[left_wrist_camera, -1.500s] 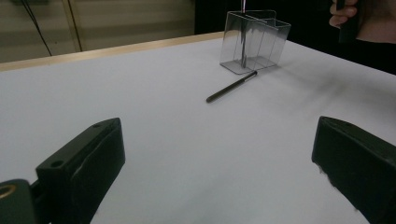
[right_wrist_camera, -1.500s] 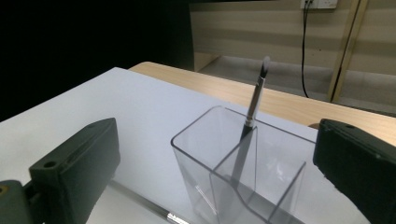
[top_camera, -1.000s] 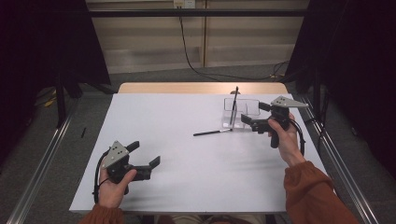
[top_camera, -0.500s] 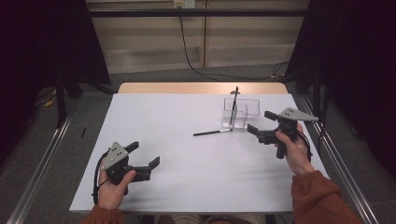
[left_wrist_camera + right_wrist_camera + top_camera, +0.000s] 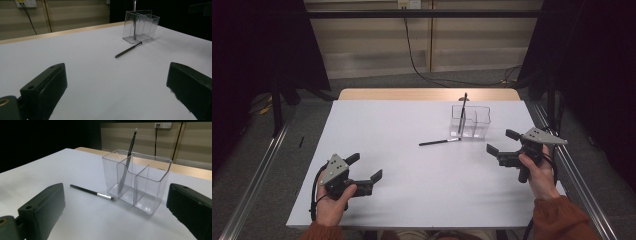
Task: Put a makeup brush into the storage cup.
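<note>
**Right gripper open near loose brush and clear organiser**

High view: The right gripper [image 5: 502, 142] is held low over the white table [image 5: 412, 200] with its jaws spread apart and nothing between them. Ahead of it and just to its left lies the loose brush [image 5: 439, 142], flat on the table, its tip end pointing toward the clear organiser [image 5: 470, 121]. The organiser stands just beyond the jaws; a second brush [image 5: 462, 111] stands upright in one of its compartments. The left gripper [image 5: 362, 172] is well apart from both, near the person's edge of the table, jaws also apart and empty.

Left gripper view: The loose brush [image 5: 128, 50] lies far ahead between the two wide-set jaws, with the organiser [image 5: 141, 26] behind it.

Right gripper view: The loose brush [image 5: 91, 192] lies ahead and left of centre, its metal ferrule end almost touching the base of the organiser [image 5: 136, 180]. The standing brush [image 5: 127, 162] leans against a divider.

Handling, judged: The loose brush appears light, thin and stiff, and likely to roll or slip on the smooth surface. Take hold across the dark handle at mid-length, clear of the ferrule and bristles. The organiser looks light and rigid; a knock could shift or tip it.
</note>
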Motion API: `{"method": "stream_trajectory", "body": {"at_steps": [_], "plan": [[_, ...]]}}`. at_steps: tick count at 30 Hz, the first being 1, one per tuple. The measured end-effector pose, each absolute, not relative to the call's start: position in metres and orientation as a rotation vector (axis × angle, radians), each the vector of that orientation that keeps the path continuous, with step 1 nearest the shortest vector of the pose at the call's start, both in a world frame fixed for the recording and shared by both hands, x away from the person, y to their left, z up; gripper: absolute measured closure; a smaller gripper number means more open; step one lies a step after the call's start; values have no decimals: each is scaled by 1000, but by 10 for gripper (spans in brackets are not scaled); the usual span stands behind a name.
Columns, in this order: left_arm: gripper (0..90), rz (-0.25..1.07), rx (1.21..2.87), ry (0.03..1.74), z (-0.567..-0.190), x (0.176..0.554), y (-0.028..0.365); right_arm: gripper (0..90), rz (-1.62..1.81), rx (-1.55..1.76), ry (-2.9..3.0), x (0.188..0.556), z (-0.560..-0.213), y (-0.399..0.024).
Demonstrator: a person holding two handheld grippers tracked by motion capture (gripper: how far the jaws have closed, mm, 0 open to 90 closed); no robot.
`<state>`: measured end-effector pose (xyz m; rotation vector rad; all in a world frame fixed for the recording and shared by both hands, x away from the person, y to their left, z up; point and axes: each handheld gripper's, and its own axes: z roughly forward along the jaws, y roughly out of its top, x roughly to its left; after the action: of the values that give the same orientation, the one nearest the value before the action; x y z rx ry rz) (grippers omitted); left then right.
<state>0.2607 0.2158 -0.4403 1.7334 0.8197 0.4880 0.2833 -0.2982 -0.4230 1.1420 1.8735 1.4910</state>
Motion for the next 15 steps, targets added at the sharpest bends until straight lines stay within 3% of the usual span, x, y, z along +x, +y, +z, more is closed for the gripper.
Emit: {"method": "stream_trajectory", "body": {"at_steps": [15], "plan": [[32, 502, 1723, 810, -438, 258, 217, 13, 1460, 1189, 1848, 243, -436, -316]]}}
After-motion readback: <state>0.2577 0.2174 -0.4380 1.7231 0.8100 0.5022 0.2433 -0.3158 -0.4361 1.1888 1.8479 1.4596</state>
